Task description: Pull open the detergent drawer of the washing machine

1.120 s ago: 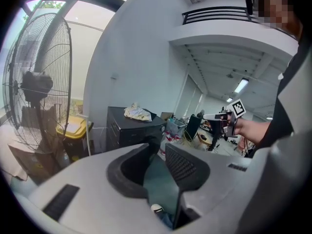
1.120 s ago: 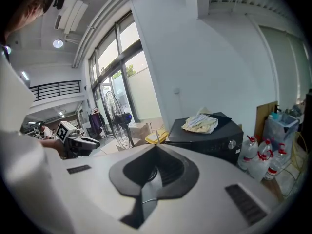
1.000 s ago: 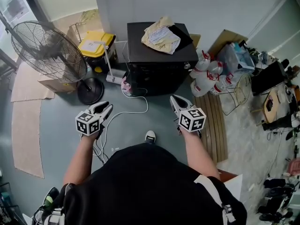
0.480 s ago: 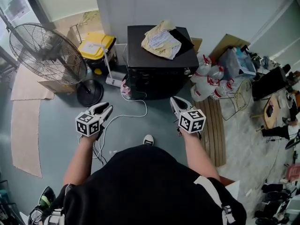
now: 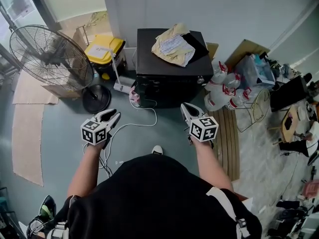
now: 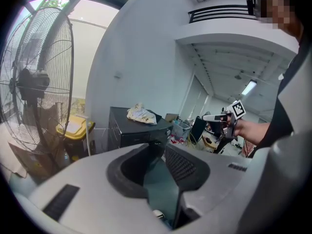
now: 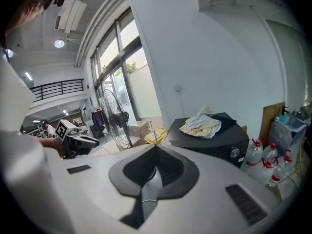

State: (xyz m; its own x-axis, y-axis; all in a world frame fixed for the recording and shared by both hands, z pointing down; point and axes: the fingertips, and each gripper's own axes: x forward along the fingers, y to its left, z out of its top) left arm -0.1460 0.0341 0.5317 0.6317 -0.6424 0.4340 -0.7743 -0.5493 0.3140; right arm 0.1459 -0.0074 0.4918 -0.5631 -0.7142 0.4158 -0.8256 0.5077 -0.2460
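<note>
**Both grippers creep up on the washer**

Both hands have eased forward since a second ago. The washer [image 5: 154, 59] now sits a touch lower in the head view, nearer the tips. The person's shoe [image 5: 157, 149] has slipped back toward the body too.

Left gripper [image 5: 116, 115] is out over the grey floor [image 5: 60, 133], jaws together with nothing between them. Right gripper [image 5: 183, 105] is level with it on the other side, jaws also pressed together and empty. Neither is touching the machine. The right one's tip is close to the lower front corner, and the left one is well off to the side.

The washer is a black box backed against the white wall [image 5: 224, 14], with a crumpled cloth [image 5: 173, 44] lying on its lid. A knob [image 7: 235, 152] shows on its front. The drawer I cannot pick out on that dark face, which looks flush.

To the left are a yellow-lidded bin [image 5: 102, 49] and a big fan [image 5: 45, 59]. To the right, bottles [image 5: 222, 88] crowd beside the machine, with wooden slats [image 5: 229, 133] on the floor just under the right hand. A white cable [image 5: 144, 121] trails from the machine's foot across the floor between the two grippers.
</note>
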